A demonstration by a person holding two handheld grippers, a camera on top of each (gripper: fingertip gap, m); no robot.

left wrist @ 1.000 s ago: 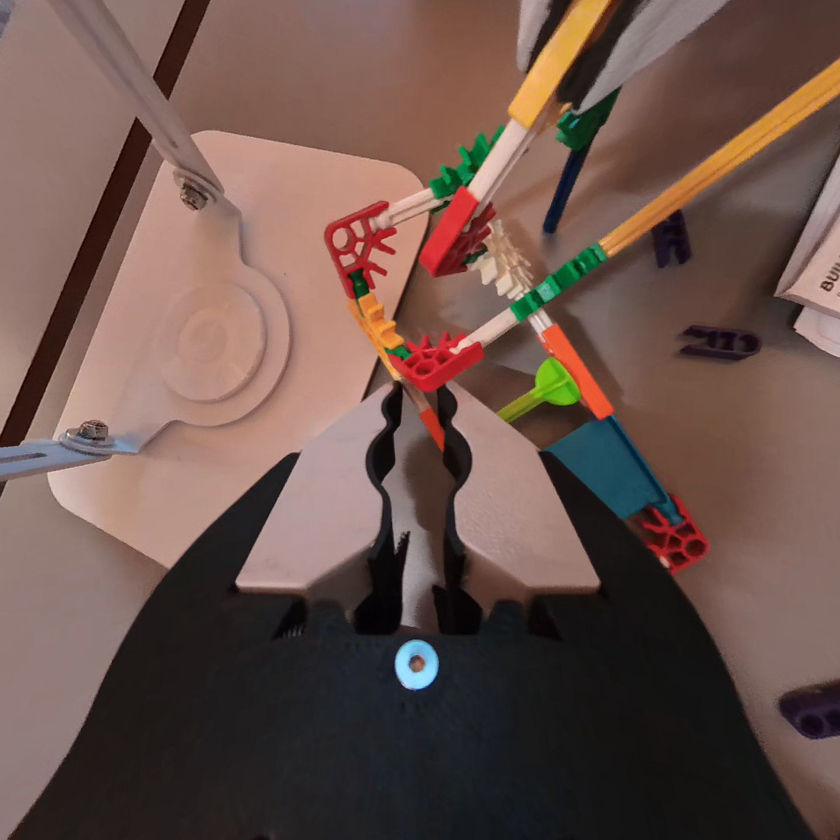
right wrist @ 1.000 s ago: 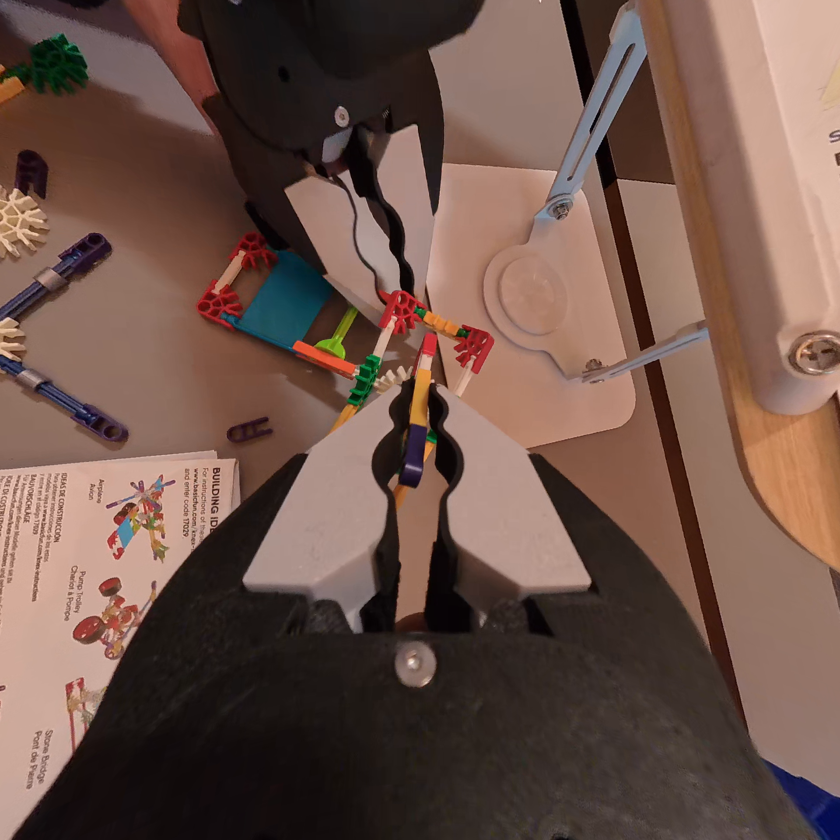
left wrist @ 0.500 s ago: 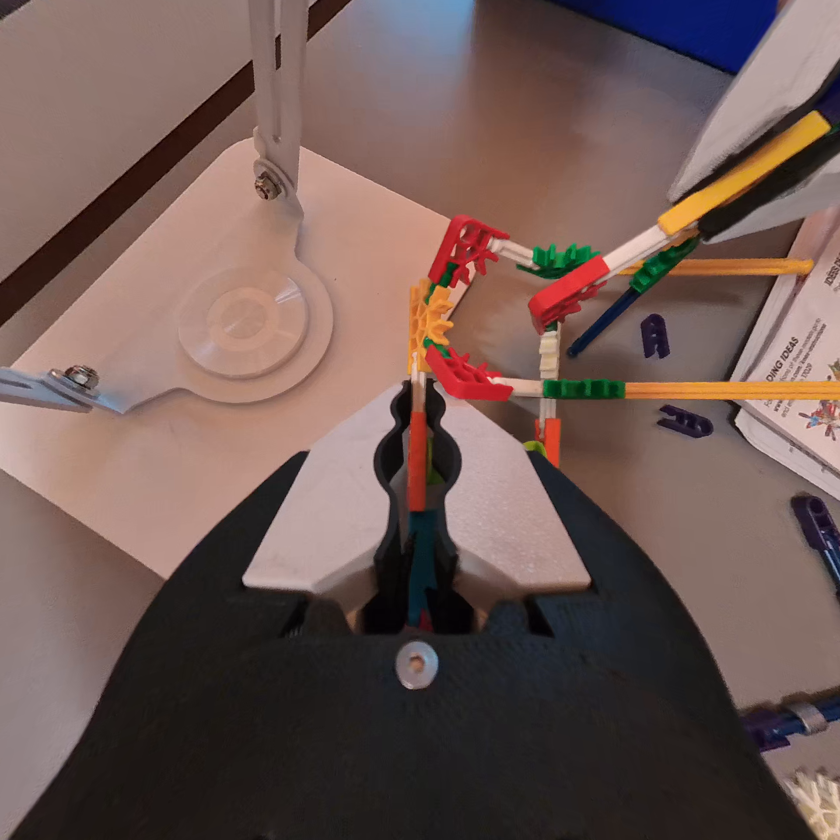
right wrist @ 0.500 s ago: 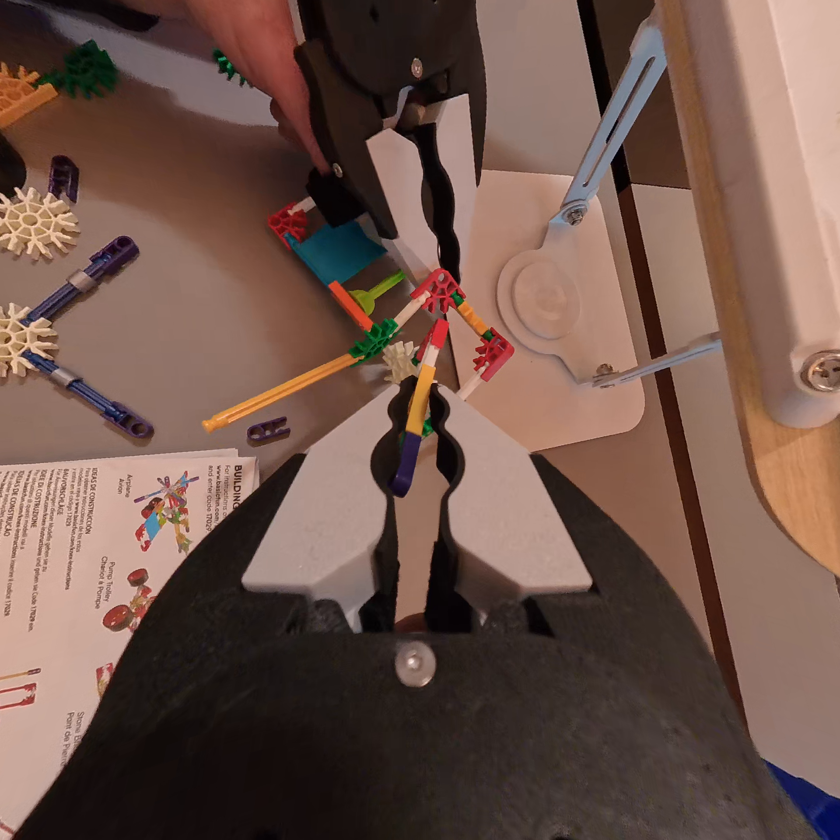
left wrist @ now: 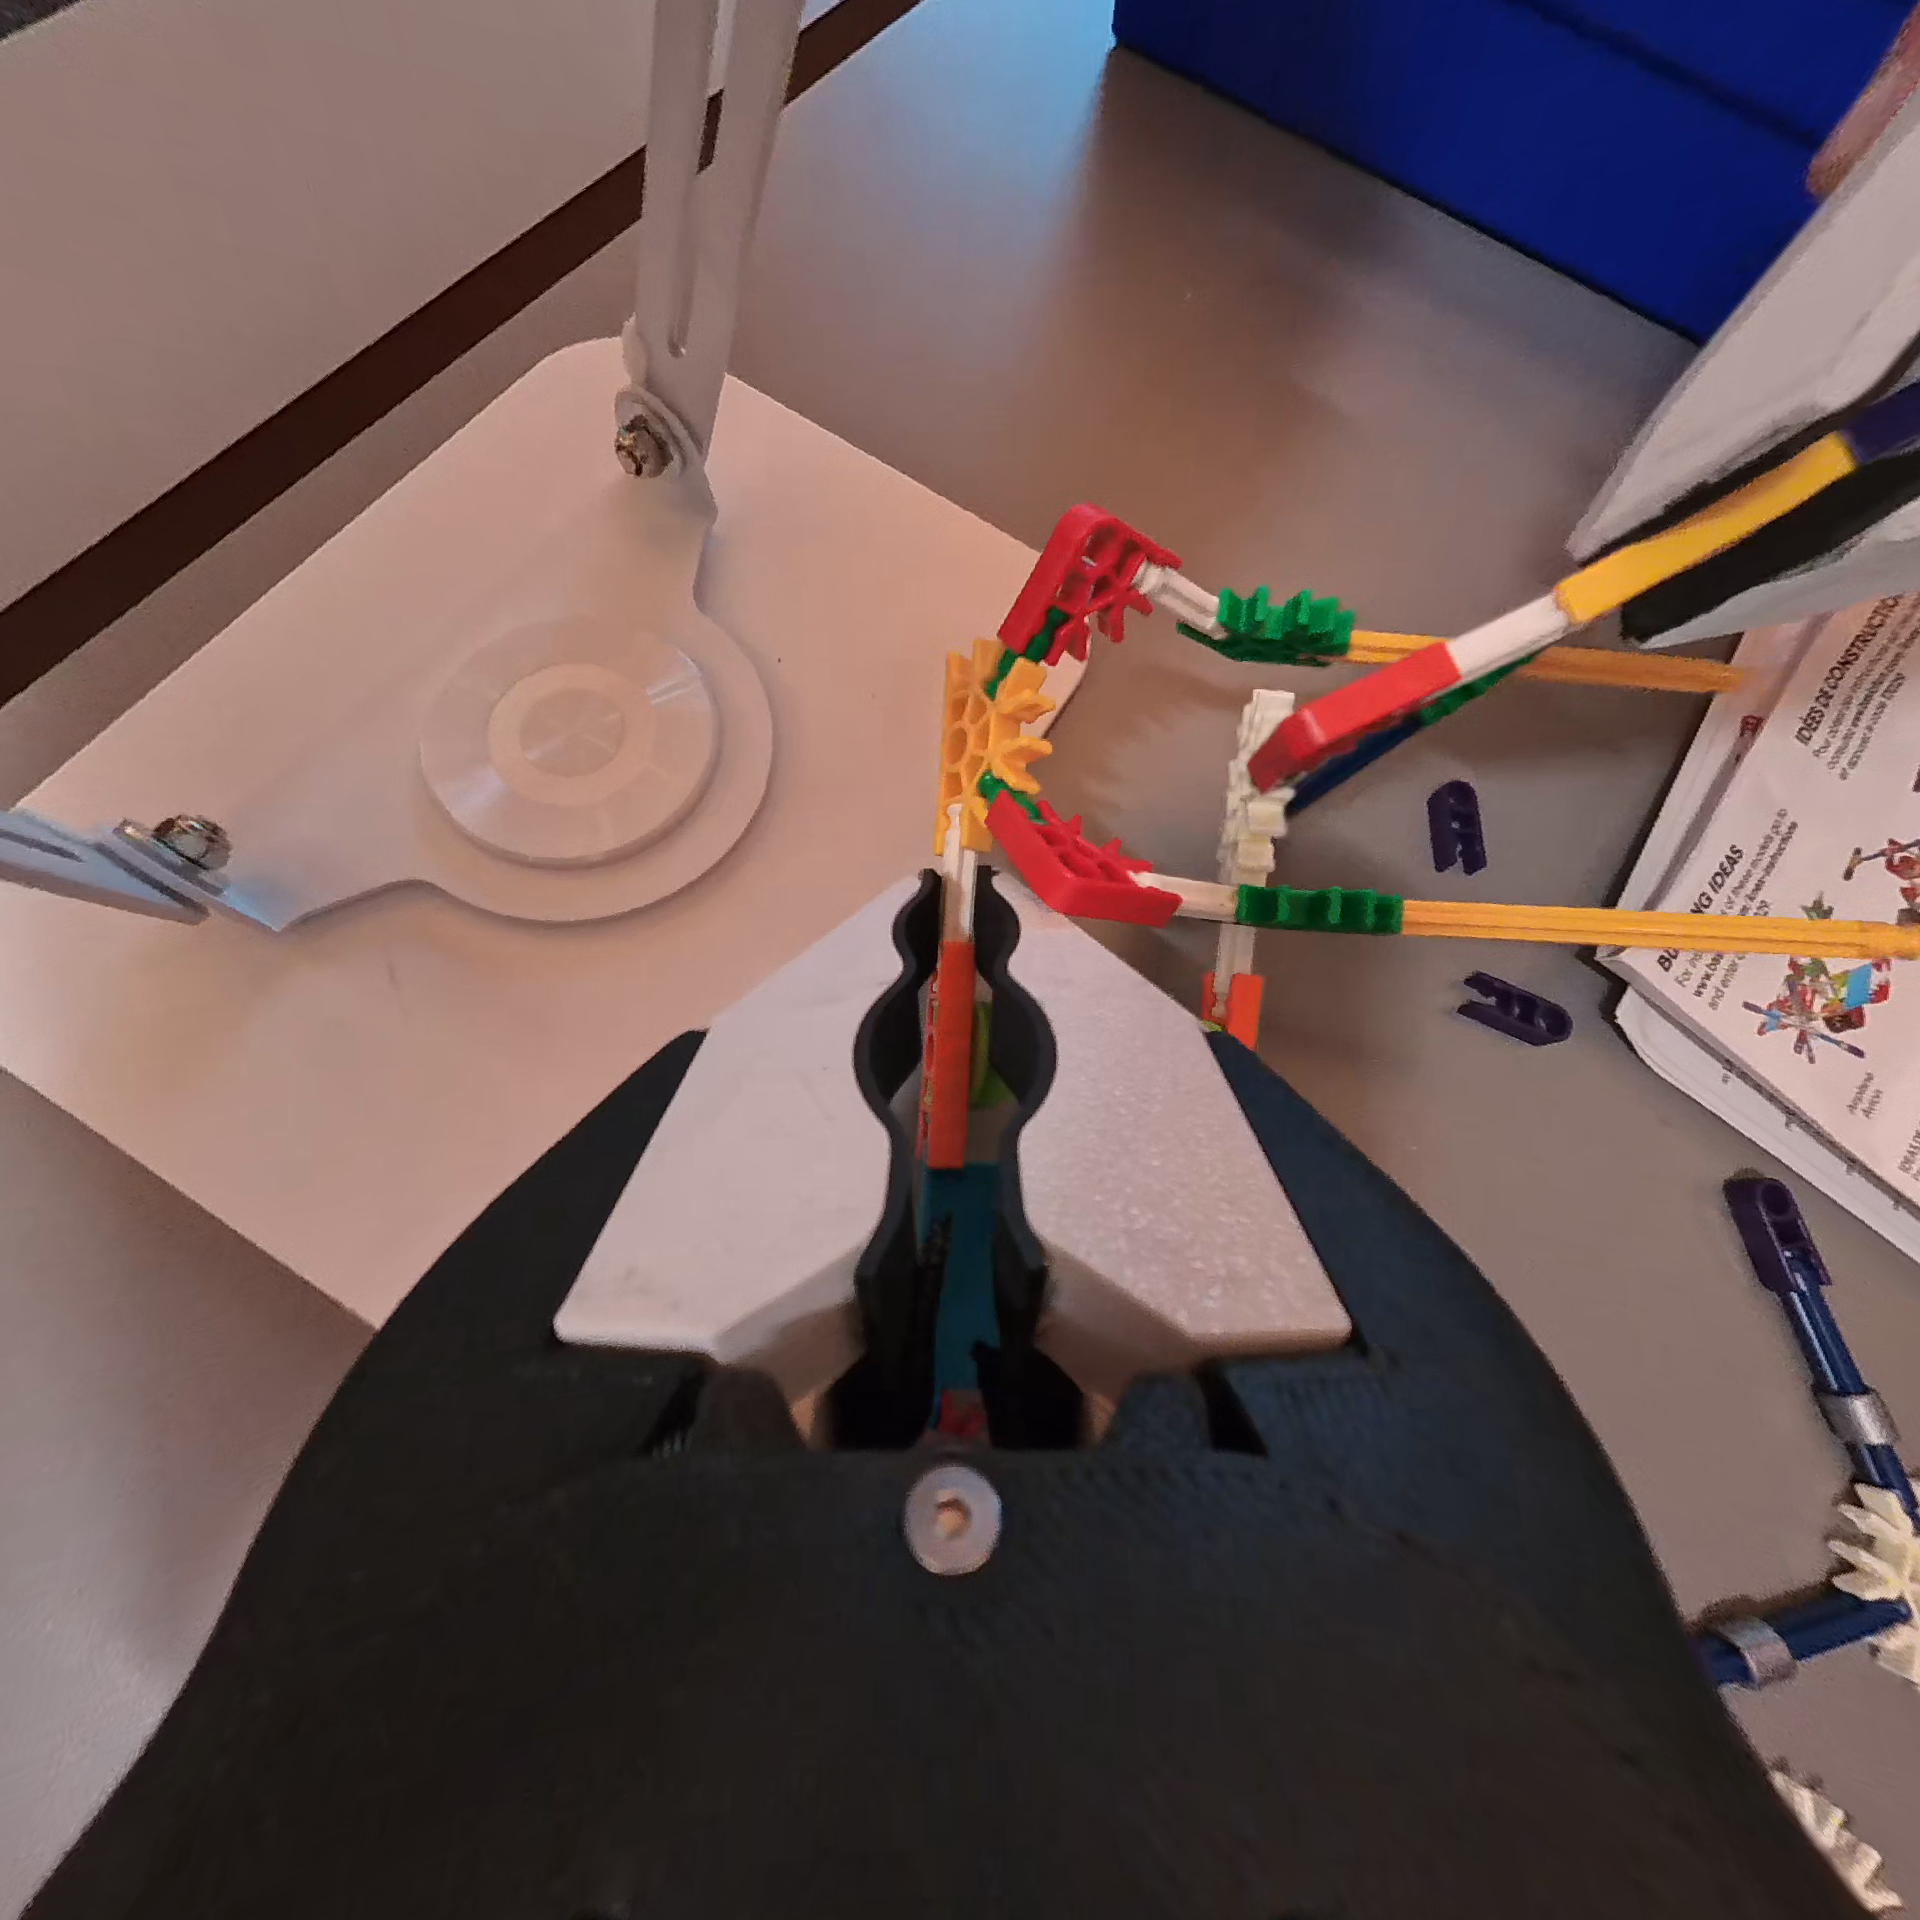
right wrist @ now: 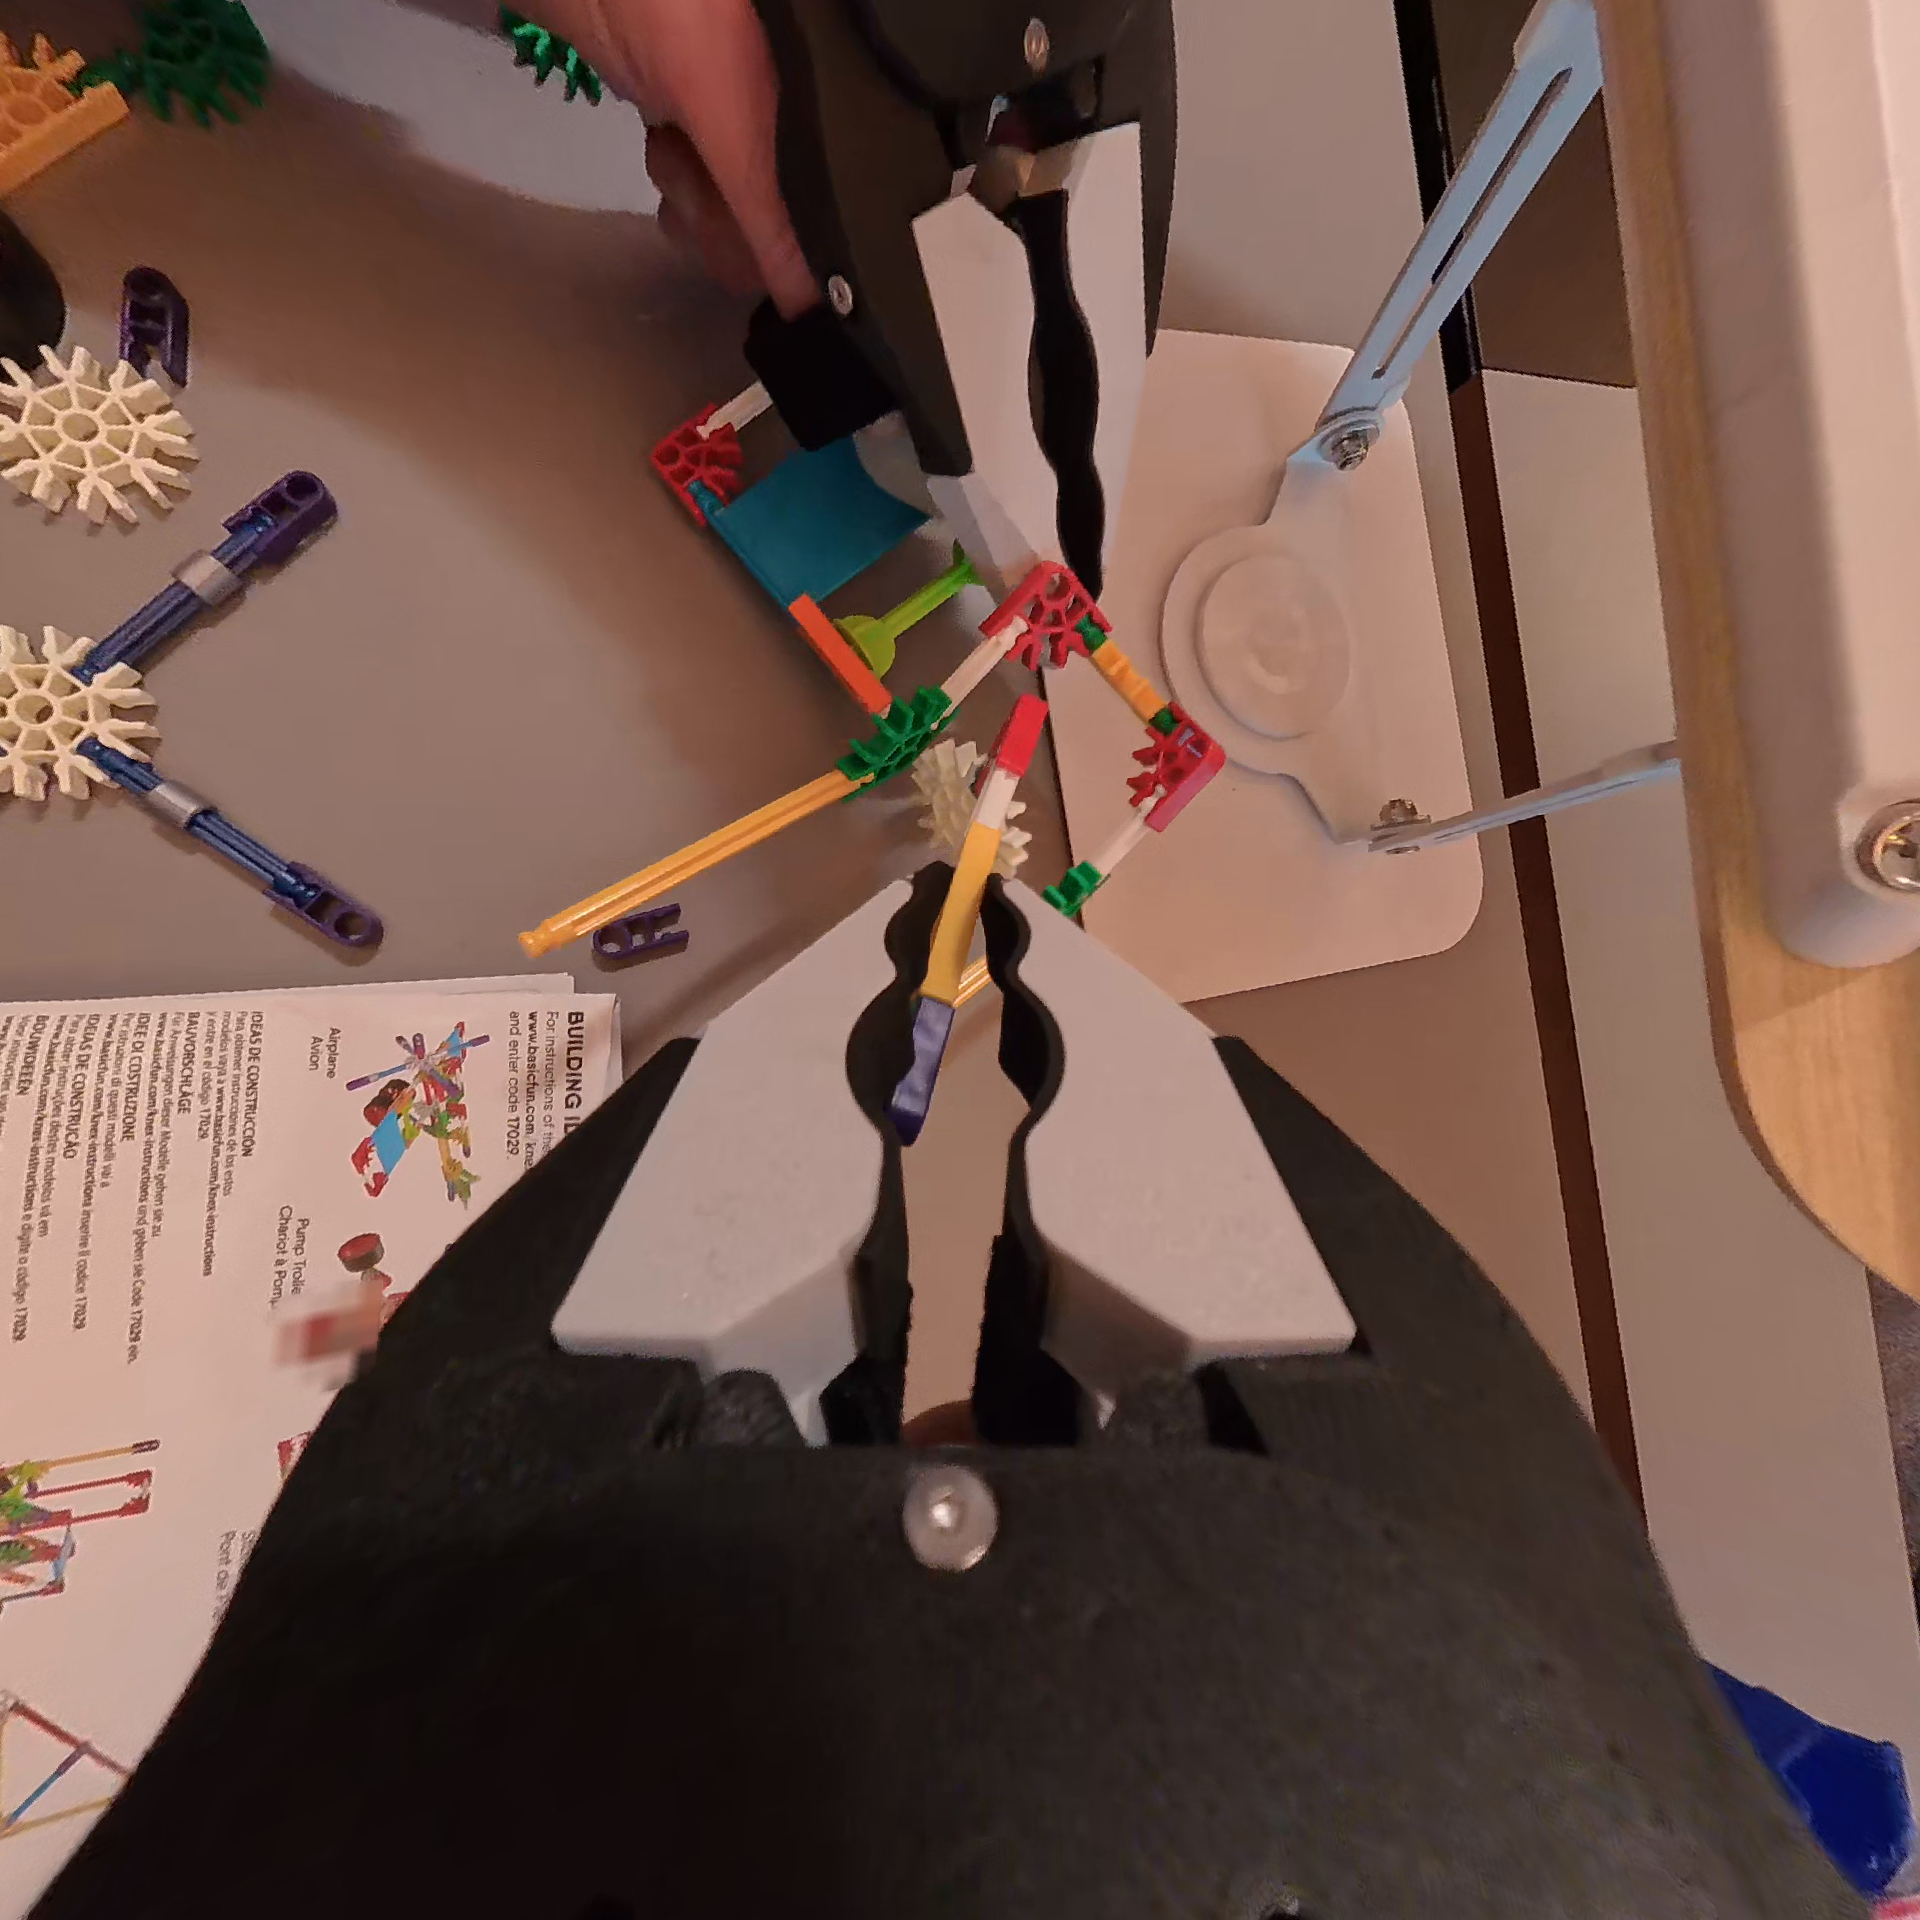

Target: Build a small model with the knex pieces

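Left wrist view: left gripper [left wrist: 961, 883] is pinched on the orange-and-white strut of the toy frame [left wrist: 1091, 748], just ahead of its tips. Right gripper [right wrist: 956, 883] is clamped on a yellow, white and red-tipped rod piece [right wrist: 977, 862], its red tip poised inside that frame. Count: two red corner connectors, two yellow rods, one booklet [right wrist: 208, 1195] lower left.

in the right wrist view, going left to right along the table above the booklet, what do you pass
white snowflake connector → blue rod → teal panel → red corner connector → white stand base
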